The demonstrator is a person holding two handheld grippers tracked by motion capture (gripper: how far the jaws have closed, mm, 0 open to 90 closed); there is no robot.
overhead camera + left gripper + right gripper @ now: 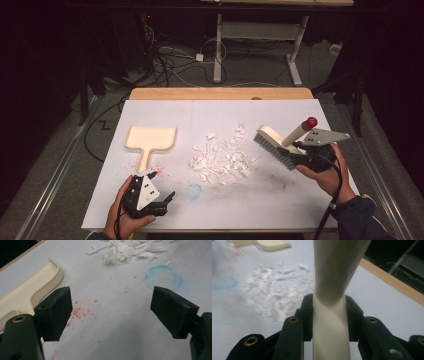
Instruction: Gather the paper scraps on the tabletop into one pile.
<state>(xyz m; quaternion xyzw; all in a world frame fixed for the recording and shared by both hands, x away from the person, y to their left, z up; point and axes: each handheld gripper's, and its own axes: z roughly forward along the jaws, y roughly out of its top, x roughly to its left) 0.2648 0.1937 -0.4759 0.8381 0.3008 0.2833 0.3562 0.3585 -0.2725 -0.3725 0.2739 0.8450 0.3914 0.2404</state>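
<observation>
Dustpan (pixel 259 243) cut by top edge; paper scraps (pixel 274 290) blurred; brush handle (pixel 332 315) overfills frame.

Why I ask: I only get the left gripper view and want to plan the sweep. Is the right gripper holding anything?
Observer: Yes, the right gripper has its jaws shut on the cream handle of a brush.
Operator: Where is that brush relative to the white scraps?
Observer: In the high view its bristles are just right of the pile, and the dustpan lies on the pile's left.
Operator: Which way does the dustpan's handle point?
Observer: Toward the person, with its end near the left gripper.
</observation>
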